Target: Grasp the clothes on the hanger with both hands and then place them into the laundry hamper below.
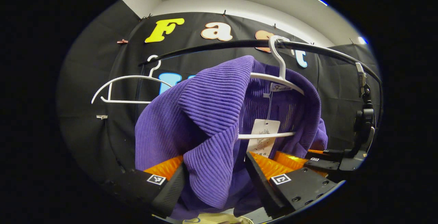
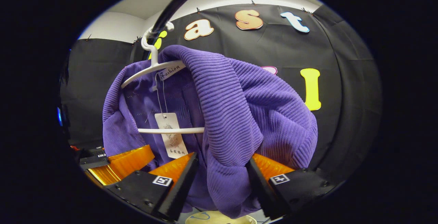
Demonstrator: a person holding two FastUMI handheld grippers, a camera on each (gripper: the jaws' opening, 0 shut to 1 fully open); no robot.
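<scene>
On a white hanger (image 1: pixel 278 77) under a black rail (image 1: pixel 219 46), ribbed purple knit garment (image 1: pixel 208 114) with paper tag (image 2: pixel 170 133), folds bunched between left gripper (image 1: pixel 215 179) and right gripper (image 2: pixel 222 179), both clamped on fabric.

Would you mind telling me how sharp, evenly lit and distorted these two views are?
Left gripper view: sharp ribbing on the purple garment, fisheye bending the black rail, glare on the ceiling. Right gripper view: equally sharp and even, the wall curving at the edges.

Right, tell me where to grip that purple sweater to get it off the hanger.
Grip the purple ribbed sweater at its two front shoulder folds, one gripper each, coming from below and in front. The folds drape thick over the white hanger arms and hang free, so they fit between the fingers.
</scene>
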